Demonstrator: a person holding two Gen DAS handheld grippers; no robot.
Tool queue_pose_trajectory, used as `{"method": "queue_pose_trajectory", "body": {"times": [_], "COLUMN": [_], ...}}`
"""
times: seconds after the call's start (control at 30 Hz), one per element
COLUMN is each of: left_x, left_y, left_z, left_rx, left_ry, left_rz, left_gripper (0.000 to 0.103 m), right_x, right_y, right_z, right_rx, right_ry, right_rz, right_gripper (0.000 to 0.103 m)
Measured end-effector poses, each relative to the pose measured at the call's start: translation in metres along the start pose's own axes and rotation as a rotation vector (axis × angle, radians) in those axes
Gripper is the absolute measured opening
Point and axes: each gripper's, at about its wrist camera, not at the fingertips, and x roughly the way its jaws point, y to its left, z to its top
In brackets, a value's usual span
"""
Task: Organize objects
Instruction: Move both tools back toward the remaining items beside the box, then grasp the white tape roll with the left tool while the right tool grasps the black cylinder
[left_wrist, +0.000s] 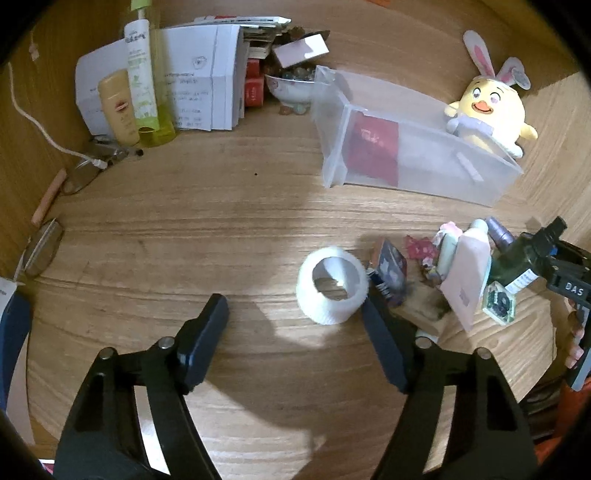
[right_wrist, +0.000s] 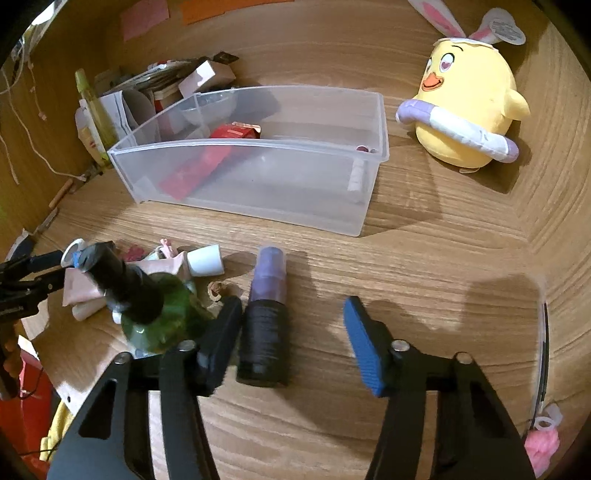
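A white tape roll (left_wrist: 332, 291) lies on the wooden desk between my open left gripper's (left_wrist: 295, 317) fingers, close to the right one. Right of it is a pile of small items: a pink tube (left_wrist: 467, 273), a green bottle (left_wrist: 511, 264), a purple spray bottle (left_wrist: 498, 230). A clear plastic bin (left_wrist: 417, 177) holds a red packet (left_wrist: 375, 149). My right gripper (right_wrist: 293, 321) is open around the black-and-purple spray bottle (right_wrist: 266, 314), whose body lies against the left finger. The green bottle (right_wrist: 162, 325) lies just left. The bin (right_wrist: 258, 192) is beyond.
A yellow plush chick (right_wrist: 469, 107) sits right of the bin. Papers, lotion bottles (left_wrist: 140, 81) and a bowl (left_wrist: 291, 88) crowd the back left corner. Glasses (left_wrist: 79, 177) and a white cable lie at the left wall. A pink object (right_wrist: 541, 443) sits at the right edge.
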Motion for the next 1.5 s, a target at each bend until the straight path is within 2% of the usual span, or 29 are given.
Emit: {"method": "queue_pose_trajectory", "body": {"times": [0.23, 0.33, 0.7, 0.87, 1.5], "left_x": [0.008, 0.01, 0.002, -0.009, -0.038], "left_y": [-0.009, -0.011, -0.005, -0.009, -0.046], "left_z": [0.007, 0.01, 0.015, 0.023, 0.078], "left_rx": [0.027, 0.027, -0.004, -0.001, 0.019], "left_ry": [-0.019, -0.029, -0.063, -0.114, -0.28], "left_rz": [0.012, 0.009, 0.027, 0.027, -0.082], "left_gripper": [0.055, 0.037, 0.038, 0.038, 0.038], "right_x": [0.006, 0.005, -0.016, -0.029, -0.051], "right_y": [0.0, -0.002, -0.014, -0.013, -0.009], "right_z": [0.0, 0.0, 0.003, 0.012, 0.051], "right_rx": [0.003, 0.01, 0.037, 0.048, 0.051], "right_ry": [0.014, 0.008, -0.056, -0.102, -0.223], "right_rz": [-0.007, -0.016, -0.037, -0.02, 0.015], "right_gripper": [0.028, 0.023, 0.023, 0.023, 0.023]}}
